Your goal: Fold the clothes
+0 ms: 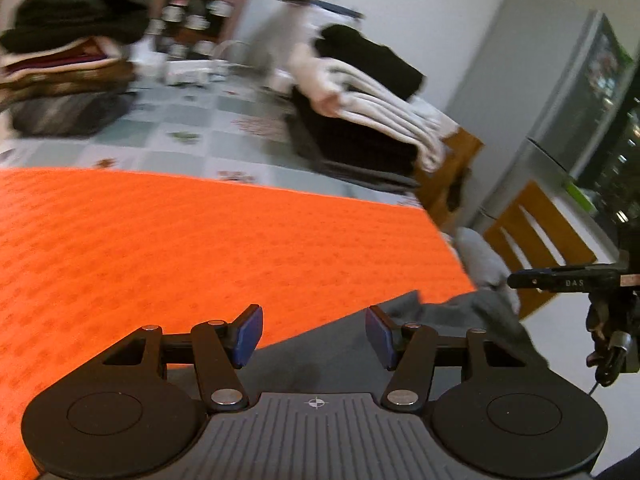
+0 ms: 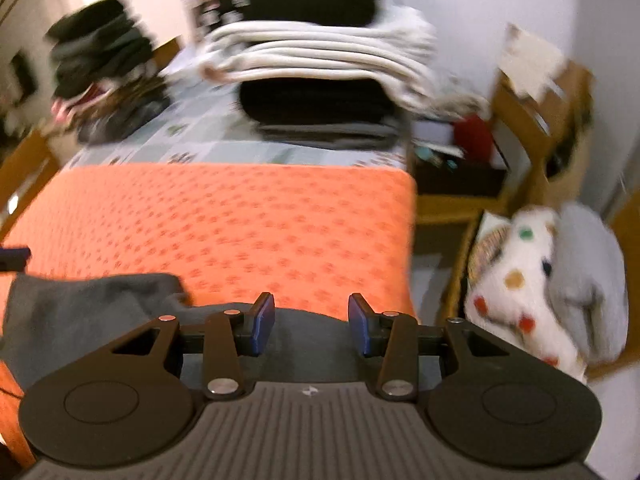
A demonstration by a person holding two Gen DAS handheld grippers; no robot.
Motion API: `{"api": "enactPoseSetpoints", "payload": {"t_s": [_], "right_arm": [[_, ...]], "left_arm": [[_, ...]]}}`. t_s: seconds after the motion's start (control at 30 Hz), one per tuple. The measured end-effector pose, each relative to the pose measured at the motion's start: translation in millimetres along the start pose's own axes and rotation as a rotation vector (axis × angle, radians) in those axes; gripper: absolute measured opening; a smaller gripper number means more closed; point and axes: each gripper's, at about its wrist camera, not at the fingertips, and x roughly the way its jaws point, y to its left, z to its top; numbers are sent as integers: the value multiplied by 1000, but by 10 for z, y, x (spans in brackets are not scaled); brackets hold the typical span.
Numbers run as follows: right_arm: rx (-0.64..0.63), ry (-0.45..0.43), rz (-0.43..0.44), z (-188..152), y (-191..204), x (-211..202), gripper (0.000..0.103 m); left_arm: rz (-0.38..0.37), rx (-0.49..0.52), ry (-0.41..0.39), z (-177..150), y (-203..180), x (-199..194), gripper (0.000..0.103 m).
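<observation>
The bench (image 2: 208, 136), under a pale checked cloth, already carries much finished work. At its far end stands a tall stack of folded clothes (image 2: 320, 68), black and cream layers squared on one another, and at the far left a second, darker pile (image 2: 104, 80) that looks less tidy, though blur hides the detail. By that showing, a good share of the folding seems done.

The near half of the bench is covered by an orange mat (image 2: 224, 224), the working area. On its near edge lies a grey garment (image 2: 88, 312), the piece now in hand. In the right wrist view it spreads across the near left of the mat, one rumpled corner pointing right; in the left wrist view it (image 1: 448, 312) runs along the near right, bunched at the bench edge. It looks flattened but only partly folded, if at all, so I judge its folds are mostly ahead.

More waits: on a wooden chair (image 2: 464, 264) right of the bench sits a loose heap, a white spotted piece (image 2: 520, 280) and a pale grey one, unfolded.

The left gripper (image 1: 314, 336) hangs above the grey garment with jaws apart and nothing between them. The right gripper (image 2: 311, 328) is likewise parted and empty, over the garment's near edge.
</observation>
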Motion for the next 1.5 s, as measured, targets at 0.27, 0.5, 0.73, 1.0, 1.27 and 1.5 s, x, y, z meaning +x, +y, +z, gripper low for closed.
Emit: {"api": "enactPoseSetpoints", "payload": {"t_s": [0.27, 0.5, 0.73, 1.0, 1.27, 1.5], "right_arm": [[272, 65, 89, -354, -880, -6, 54], [510, 75, 141, -639, -1532, 227, 58], [649, 115, 263, -763, -1814, 606, 58], [687, 39, 313, -686, -1764, 563, 7], [648, 46, 195, -676, -1793, 629, 6], [548, 19, 47, -666, -1647, 545, 32]], "left_arm": [[-99, 47, 109, 247, -331, 702, 57], [-178, 51, 221, 326, -527, 1271, 50], [-227, 59, 314, 304, -633, 1612, 49], [-187, -2, 194, 310, -531, 1378, 6], [-72, -98, 157, 187, -290, 1427, 4], [-77, -121, 88, 343, -264, 1253, 30]]}}
